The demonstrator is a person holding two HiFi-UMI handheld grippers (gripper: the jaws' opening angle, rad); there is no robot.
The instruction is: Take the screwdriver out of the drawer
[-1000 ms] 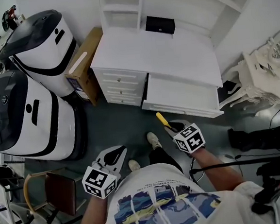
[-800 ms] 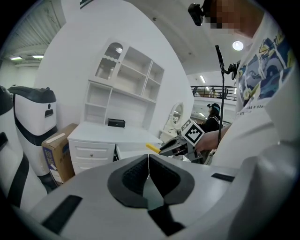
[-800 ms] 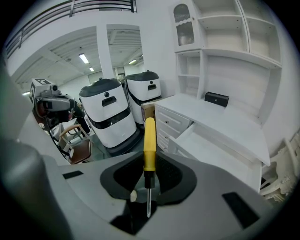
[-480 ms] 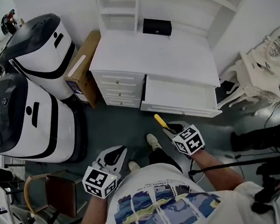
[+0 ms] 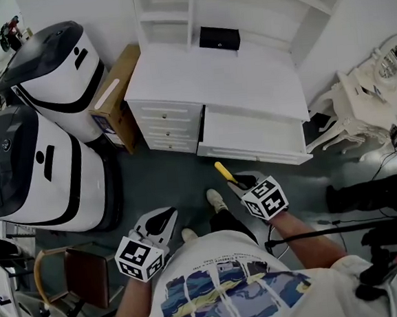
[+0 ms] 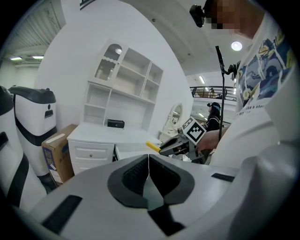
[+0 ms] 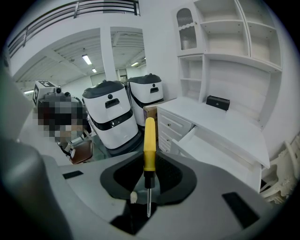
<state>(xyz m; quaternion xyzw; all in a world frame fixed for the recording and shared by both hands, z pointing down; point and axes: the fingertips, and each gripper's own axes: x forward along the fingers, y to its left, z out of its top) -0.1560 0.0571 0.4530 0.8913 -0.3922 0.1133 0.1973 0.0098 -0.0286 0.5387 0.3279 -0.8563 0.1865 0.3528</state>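
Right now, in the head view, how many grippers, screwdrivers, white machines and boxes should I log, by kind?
Grippers: 2, left and right
Screwdriver: 1
White machines: 2
Cardboard box: 1
Black box: 1
Total: 7

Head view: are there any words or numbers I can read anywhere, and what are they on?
No text here is clear enough to quote.
Shirt: a line of small print above the picture, too blurred to read.
Cardboard box: a sticker on its side, too small to read.
Marker cubes: black-and-white square patterns only, no letters.
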